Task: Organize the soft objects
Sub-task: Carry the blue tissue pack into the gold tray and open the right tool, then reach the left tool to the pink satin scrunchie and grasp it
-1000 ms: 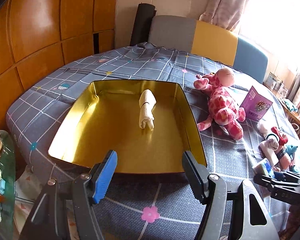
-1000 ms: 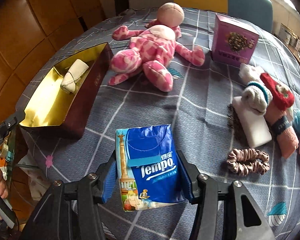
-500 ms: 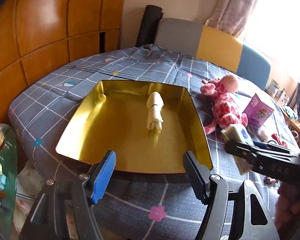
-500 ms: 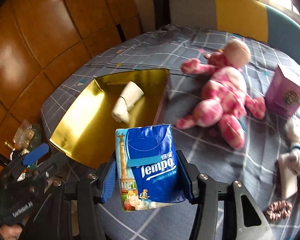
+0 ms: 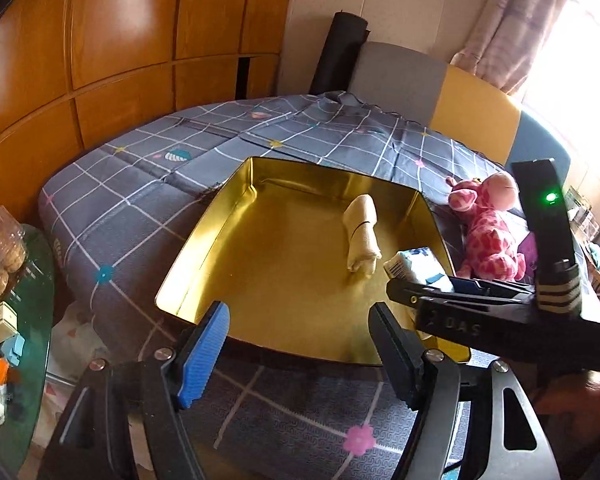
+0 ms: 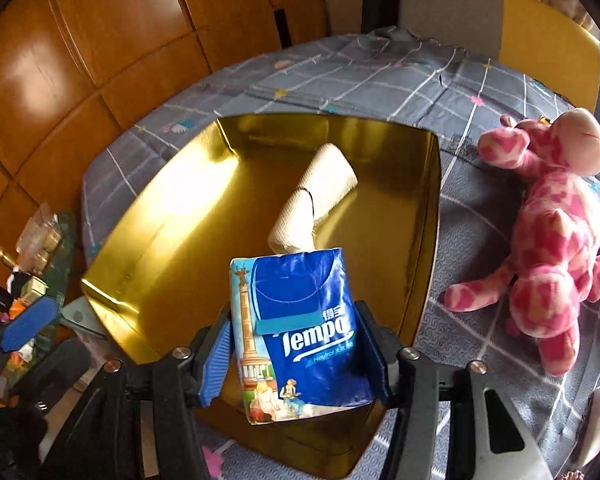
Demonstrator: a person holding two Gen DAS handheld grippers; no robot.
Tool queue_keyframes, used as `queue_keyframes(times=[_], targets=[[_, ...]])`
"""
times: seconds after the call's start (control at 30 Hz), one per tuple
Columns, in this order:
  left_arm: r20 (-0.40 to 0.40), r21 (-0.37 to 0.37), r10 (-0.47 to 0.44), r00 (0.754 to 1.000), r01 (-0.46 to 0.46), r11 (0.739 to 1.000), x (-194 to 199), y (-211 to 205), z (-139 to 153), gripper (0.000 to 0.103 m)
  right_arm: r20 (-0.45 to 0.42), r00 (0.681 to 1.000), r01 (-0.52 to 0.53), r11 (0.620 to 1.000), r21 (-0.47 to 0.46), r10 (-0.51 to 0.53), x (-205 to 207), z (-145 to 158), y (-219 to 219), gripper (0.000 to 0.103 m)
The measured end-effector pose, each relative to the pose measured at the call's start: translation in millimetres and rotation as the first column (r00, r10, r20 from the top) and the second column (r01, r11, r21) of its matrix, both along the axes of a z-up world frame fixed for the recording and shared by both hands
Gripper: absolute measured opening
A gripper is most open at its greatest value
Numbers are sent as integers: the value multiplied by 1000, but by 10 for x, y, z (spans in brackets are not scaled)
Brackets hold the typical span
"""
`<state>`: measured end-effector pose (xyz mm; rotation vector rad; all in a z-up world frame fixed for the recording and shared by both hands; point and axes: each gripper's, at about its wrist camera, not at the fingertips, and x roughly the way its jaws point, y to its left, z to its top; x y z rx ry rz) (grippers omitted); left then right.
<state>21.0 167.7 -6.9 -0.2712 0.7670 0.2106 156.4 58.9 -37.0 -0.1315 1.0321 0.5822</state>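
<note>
Sitting between fingers — tissue pack (image 6: 300, 332)

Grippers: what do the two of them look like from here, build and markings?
Both are black two-finger clamps with silver pivot bolts. The left gripper has one ribbed blue pad and one black; the right gripper likewise. Seen side-on, the right's body bears pale lettering, a green light and striped tape.

Tissue pack (image 6: 300, 328): we see it blue, upright, above the tin's near edge.
Tin (image 5: 204, 248): gold, open.
Rolled cloth (image 5: 362, 236): cream, lying inside.
Giraffe (image 6: 548, 232): pink, beside tin.
</note>
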Motion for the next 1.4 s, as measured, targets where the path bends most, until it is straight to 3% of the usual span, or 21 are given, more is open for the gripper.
queue_keyframes(times=[0.1,0.27,0.8,1.13,1.4], targets=[[-11,1,4,1000,-4,1000,23,15,-48,74,-20,1000,-7,1000,0,7,-9,-73,-22,65],[-16,3,-4,1000,4,1000,40,-5,-72,75,-5,1000,11,999,34,-11,-58,-28,-78,65],[25,40,-56,998,55,998,-33,-237,80,75,163,980,106,993,49,-113,-417,293,-352,66],[31,55,-103,994,101,993,-58,-360,120,75,278,943,178,983,50,-185,-630,485,-646,66],[19,80,-231,973,229,970,2,-701,133,79,288,906,298,950,90,-312,-774,567,-1299,66]])
